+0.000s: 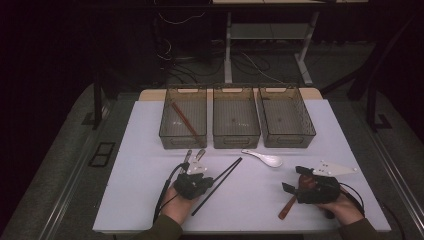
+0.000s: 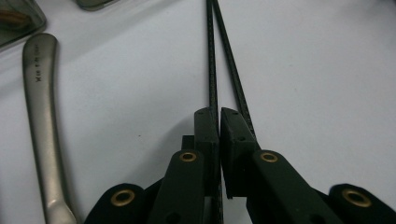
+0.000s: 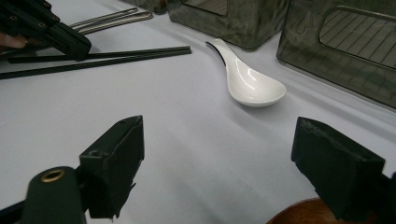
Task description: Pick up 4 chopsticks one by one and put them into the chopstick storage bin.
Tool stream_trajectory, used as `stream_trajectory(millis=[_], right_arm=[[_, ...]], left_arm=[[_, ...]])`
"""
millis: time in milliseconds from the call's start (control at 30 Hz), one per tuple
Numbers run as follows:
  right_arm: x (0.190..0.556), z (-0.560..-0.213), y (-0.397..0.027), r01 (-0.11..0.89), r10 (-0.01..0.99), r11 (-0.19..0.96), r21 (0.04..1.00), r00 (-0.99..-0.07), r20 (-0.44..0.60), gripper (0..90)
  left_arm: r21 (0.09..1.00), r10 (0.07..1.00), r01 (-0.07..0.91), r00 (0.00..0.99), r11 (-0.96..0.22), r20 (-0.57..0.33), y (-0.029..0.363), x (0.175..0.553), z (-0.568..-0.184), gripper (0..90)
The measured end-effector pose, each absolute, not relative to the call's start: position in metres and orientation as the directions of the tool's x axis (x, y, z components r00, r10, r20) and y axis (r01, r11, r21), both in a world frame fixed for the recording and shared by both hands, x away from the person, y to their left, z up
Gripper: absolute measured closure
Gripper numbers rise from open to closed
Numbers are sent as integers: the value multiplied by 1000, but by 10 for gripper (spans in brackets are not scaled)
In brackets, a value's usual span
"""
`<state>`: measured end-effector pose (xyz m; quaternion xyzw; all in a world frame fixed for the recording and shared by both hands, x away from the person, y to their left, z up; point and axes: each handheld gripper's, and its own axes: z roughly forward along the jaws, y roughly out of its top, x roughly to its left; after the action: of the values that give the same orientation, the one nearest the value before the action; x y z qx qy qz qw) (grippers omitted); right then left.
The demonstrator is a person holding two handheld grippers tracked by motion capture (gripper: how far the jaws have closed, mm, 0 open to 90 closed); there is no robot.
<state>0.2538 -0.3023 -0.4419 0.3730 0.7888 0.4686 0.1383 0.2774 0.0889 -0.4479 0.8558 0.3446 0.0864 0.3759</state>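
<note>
The far ends of the black chopsticks (image 2: 212, 56) are cut off in the left gripper view. The left tongs (image 2: 219, 114) are clenched on one of them, low on the bench (image 1: 150, 200). The right tongs (image 3: 217, 154) are released above a brown utensil (image 3: 303, 214), mostly hidden. A white spoon (image 3: 252, 84) lies before the bins (image 1: 235, 120); a metal utensil (image 2: 42, 130) lies beside the chopsticks.

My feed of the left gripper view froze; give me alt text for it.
The left claw is shut on one of the two black chopsticks lying on the white table; the second runs just past its right jaw. A metal utensil handle lies at the left, with bin corners at the top left.
</note>
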Motion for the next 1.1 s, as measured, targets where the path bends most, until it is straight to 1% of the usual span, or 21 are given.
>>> stream_trajectory(millis=[100, 500, 533, 567, 767, 1100], right_arm=[[254, -442, -303, 457, 717, 282, 844, -684, 130, 167], [253, -442, -297, 443, 706, 290, 849, -698, 123, 167], [253, -442, -296, 444, 707, 288, 849, -696, 124, 157], [253, -443, -295, 446, 707, 286, 848, -696, 128, 125], [253, -444, -290, 436, 722, 311, 844, -686, 88, 118], [252, -445, -291, 431, 720, 324, 842, -690, 76, 118]], left_arm=[[709, 655, 531, 744, -464, -128, 90, 277, -445, 854], [730, 618, 490, 777, -476, -119, 98, 278, -432, 854], [733, 615, 490, 779, -473, -124, 99, 277, -431, 854], [733, 607, 485, 785, -477, -124, 100, 278, -430, 854], [739, 590, 479, 795, -474, -137, 105, 278, -425, 854], [741, 568, 463, 812, -487, -134, 109, 277, -418, 854]])
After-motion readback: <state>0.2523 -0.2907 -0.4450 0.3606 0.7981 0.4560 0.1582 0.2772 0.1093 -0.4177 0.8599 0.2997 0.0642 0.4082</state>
